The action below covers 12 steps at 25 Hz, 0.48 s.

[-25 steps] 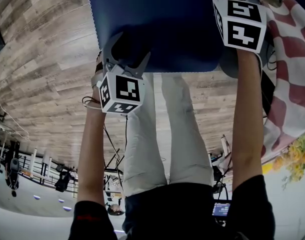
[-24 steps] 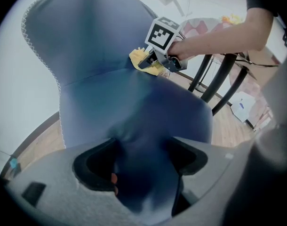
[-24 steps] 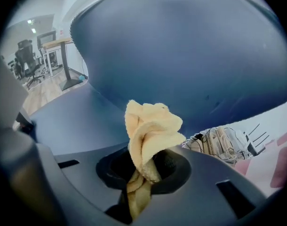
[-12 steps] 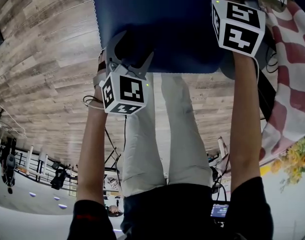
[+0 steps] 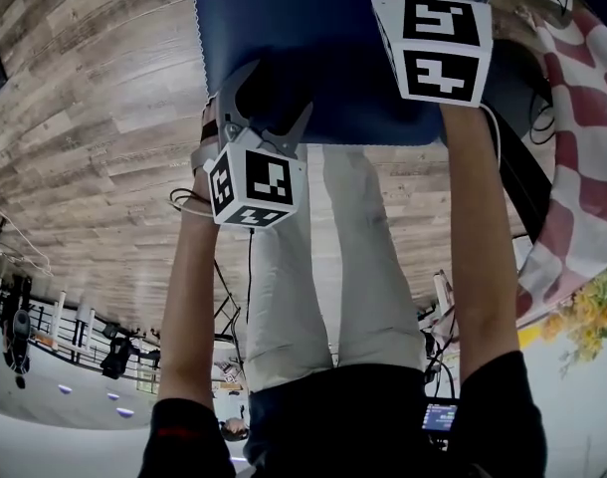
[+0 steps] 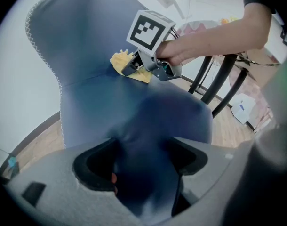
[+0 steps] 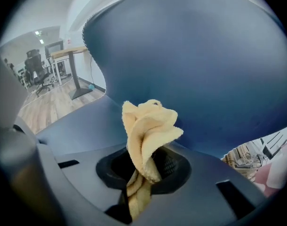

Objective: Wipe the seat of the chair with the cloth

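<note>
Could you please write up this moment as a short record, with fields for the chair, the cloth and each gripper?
chair seat: blue, padded, above a wood-look floor
cloth: yellow, bunched, held at the crease where the seat meets the backrest; contact with the seat not clear
left gripper: jaws closed on the seat's front edge
right gripper: jaws closed on the cloth, which sticks out ahead of them
beside the chair: red-and-white checked fabric
</note>
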Motion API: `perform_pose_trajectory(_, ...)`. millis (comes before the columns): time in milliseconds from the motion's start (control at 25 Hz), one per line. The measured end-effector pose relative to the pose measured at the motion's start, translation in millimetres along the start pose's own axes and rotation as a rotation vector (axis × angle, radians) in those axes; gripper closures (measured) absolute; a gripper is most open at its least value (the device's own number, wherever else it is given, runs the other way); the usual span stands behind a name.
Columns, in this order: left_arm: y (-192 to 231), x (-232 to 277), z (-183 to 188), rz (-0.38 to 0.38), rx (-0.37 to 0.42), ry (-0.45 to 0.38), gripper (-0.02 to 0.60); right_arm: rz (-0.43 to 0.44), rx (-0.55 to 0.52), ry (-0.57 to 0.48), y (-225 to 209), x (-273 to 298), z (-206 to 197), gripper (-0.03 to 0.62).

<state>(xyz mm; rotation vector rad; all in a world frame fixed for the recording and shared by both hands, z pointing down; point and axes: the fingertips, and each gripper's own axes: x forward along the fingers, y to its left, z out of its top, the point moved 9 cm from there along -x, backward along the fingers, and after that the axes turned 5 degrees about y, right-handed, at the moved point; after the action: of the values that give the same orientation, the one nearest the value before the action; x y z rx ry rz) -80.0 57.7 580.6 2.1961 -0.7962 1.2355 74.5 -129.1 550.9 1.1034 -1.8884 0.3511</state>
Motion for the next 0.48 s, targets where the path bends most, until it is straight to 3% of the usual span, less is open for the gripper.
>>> perform_pose_trajectory(480, -4.1, 0.0, -1.0, -0.002, 0.004, -0.017, 0.233, 0.093, 0.113, -0.039, 10.9, 1.7, 5.8, 0.539)
